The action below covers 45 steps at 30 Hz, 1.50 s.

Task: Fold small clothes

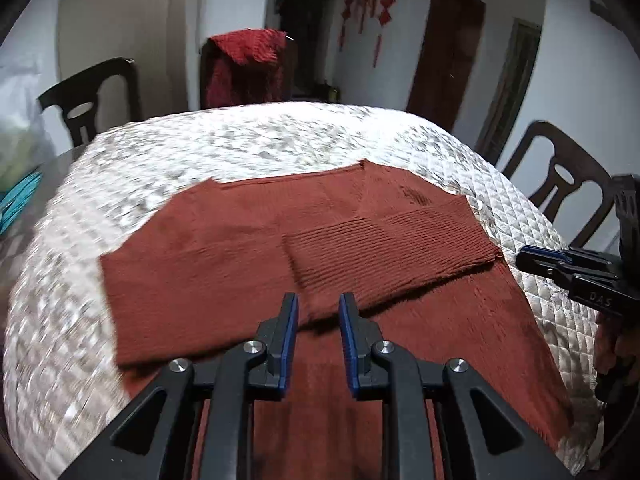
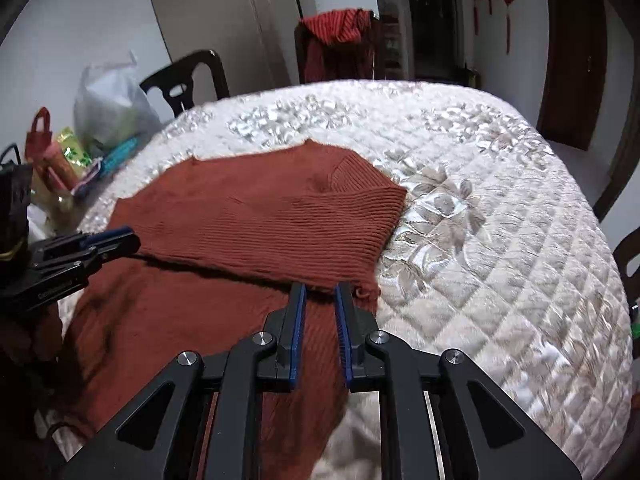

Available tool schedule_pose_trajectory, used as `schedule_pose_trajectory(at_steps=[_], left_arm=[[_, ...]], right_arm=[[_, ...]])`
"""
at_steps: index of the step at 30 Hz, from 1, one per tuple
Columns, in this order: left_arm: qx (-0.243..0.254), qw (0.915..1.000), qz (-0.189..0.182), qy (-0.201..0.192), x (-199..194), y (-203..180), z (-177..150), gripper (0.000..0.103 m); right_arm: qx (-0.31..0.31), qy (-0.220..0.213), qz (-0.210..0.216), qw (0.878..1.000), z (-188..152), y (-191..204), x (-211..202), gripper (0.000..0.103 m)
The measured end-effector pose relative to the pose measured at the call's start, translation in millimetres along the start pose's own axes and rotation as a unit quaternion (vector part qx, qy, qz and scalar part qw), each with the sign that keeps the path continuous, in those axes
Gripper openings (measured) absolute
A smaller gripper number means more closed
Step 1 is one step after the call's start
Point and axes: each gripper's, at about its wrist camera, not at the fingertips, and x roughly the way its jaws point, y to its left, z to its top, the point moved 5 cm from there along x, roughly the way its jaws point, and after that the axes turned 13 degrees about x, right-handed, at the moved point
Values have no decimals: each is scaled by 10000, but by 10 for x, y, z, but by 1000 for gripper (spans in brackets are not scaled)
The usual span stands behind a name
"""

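A rust-red knitted sweater (image 1: 224,264) lies flat on the quilted white table cover (image 1: 248,144); it also shows in the right wrist view (image 2: 256,216). One sleeve is folded across its body. My left gripper (image 1: 318,304) is open, its tips just short of the folded sleeve's edge, with nothing between the pads. My right gripper (image 2: 320,292) is open at the sleeve's cuff end, near the sweater's right edge, also empty. Each gripper shows in the other's view: the right one (image 1: 532,258) at the sweater's right side, the left one (image 2: 120,240) at its left side.
Dark wooden chairs (image 1: 96,96) stand around the table; one at the back has a red garment (image 1: 244,64) draped over it. Plastic bags and packets (image 2: 80,140) sit at the table's left edge. The quilted cover (image 2: 500,220) spreads out right of the sweater.
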Motion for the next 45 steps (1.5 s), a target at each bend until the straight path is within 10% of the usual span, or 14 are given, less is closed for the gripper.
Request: schedule_pose_trajectory(at_steps=[21,45], left_arm=[[-487,9947,902,34,-670,97,-790,41],[-1231,9922,159,83,-1013,-123,-1523,47]], right_arm=[[-160,-75,455,9988,-464,264,-451,31],[563,505,612,9953,-1170,-34,-523,45]])
